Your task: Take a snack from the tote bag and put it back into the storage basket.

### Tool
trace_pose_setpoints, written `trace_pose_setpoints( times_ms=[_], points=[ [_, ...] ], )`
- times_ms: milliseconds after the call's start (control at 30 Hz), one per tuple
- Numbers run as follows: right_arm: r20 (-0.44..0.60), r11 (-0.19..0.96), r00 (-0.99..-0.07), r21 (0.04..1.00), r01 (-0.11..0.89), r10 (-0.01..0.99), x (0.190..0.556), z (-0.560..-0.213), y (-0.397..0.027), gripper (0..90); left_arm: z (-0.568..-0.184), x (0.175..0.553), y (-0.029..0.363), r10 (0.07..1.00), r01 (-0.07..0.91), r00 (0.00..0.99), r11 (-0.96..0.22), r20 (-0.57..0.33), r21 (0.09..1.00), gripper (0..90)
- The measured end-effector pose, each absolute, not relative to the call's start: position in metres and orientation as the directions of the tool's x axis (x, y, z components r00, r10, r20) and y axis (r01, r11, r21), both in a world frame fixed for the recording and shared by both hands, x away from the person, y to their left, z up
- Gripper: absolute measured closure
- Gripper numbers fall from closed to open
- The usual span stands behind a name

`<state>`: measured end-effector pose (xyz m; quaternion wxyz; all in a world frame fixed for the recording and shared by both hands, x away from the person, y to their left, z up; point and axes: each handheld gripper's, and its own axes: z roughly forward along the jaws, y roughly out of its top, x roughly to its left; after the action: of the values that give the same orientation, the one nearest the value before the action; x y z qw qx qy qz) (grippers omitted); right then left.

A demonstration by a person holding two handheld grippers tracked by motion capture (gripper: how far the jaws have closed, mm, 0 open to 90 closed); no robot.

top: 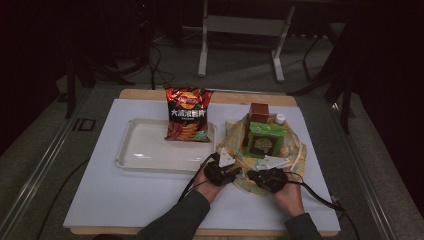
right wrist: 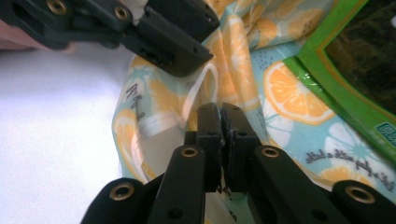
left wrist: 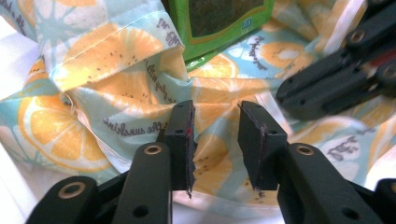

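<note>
A cloth bag (top: pixel 296 150) printed with orange slices lies crumpled at the right of the table. On it rest a green packet (top: pixel 266 139), a brown box (top: pixel 258 114) and a white-capped bottle (top: pixel 280 118). My left gripper (left wrist: pixel 215 135) stands open at the bag's near edge, with folds of cloth (left wrist: pixel 140 88) behind its jaws and nothing pinched. My right gripper (right wrist: pixel 221 135) is beside it, its jaws closed on a fold of the bag's cloth (right wrist: pixel 289 93) by a white strap (right wrist: pixel 198 88). In the high view both grippers (top: pixel 226 161) (top: pixel 272 162) sit side by side at the bag's front.
A clear plastic tray (top: pixel 145 160) lies left of the bag, with a red crisp packet (top: pixel 188 115) standing at its far right corner. A white mat (top: pixel 125 200) covers the table. Cables trail from both grippers toward the near edge.
</note>
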<state>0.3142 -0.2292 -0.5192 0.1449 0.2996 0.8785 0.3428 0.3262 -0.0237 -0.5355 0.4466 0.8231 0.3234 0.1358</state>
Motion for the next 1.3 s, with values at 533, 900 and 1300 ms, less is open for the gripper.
trace_pose_setpoints(
  times_ms=[533,900,1300],
  points=[
    [-0.033,0.586,-0.783,0.683,0.437,0.622,0.314,-0.528,-0.23,86.8,-0.504,0.325,-0.007,0.621,0.359,0.78,-0.351,-0.072,0.865,60.2],
    [-0.022,0.576,-0.781,0.688,0.442,0.624,0.314,-0.529,-0.232,86.4,-0.481,0.343,-0.003,0.592,0.332,0.803,-0.356,-0.065,0.874,55.9],
    [-0.015,0.571,-0.782,0.692,0.441,0.623,0.314,-0.529,-0.234,86.1,-0.457,0.364,-0.001,0.564,0.3,0.824,-0.364,-0.048,0.881,52.2]
  ],
)
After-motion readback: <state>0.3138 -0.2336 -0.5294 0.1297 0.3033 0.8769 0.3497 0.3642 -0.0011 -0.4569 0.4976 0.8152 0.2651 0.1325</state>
